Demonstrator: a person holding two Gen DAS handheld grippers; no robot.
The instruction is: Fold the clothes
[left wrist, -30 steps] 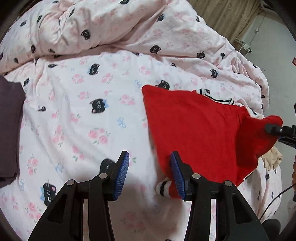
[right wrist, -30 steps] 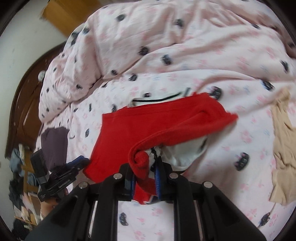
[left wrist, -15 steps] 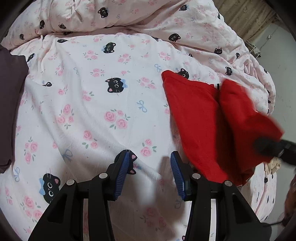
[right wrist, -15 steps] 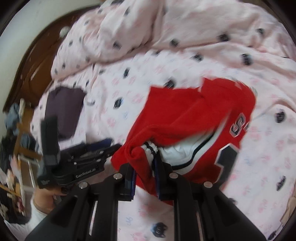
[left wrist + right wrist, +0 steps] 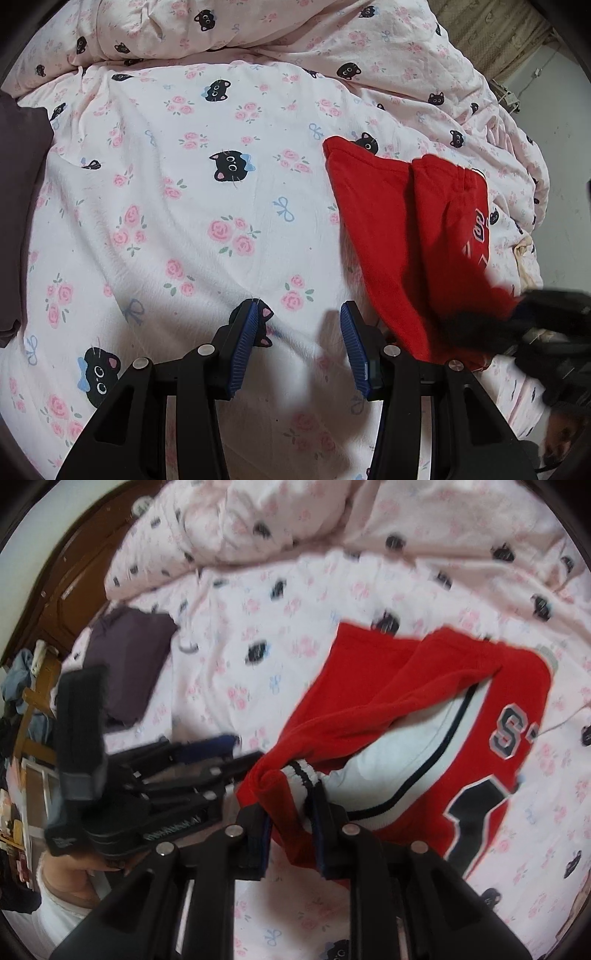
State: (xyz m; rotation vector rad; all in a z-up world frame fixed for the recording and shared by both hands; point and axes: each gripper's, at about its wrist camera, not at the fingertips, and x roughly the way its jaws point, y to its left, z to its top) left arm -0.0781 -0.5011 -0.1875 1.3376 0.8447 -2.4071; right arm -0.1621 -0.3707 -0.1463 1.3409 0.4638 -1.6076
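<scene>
Left wrist view, bed (image 5: pixel 177 229): pink sheet with black cats and roses, spread ahead of and under both grippers; a bunched quilt (image 5: pixel 258 29) of the same print lies beyond it.
Jersey (image 5: pixel 388 686): red, lying on the sheet ahead and to the right of the right gripper, partly folded, with one sleeve drawn back toward the tool; a white side panel, dark numerals and the letter S show. From the left gripper it lies ahead and to the right (image 5: pixel 406 229).
Dark cloth (image 5: pixel 129 657): purple, folded, on the sheet far left of both tools.
Left gripper (image 5: pixel 297 347): jaws spread wide over bare sheet, gripping nothing, just left of the jersey's edge.
Right gripper (image 5: pixel 291 830): clenched on the jersey's sleeve.
Cuff (image 5: pixel 303 779): striped white and black, bunched just above the right jaws.
</scene>
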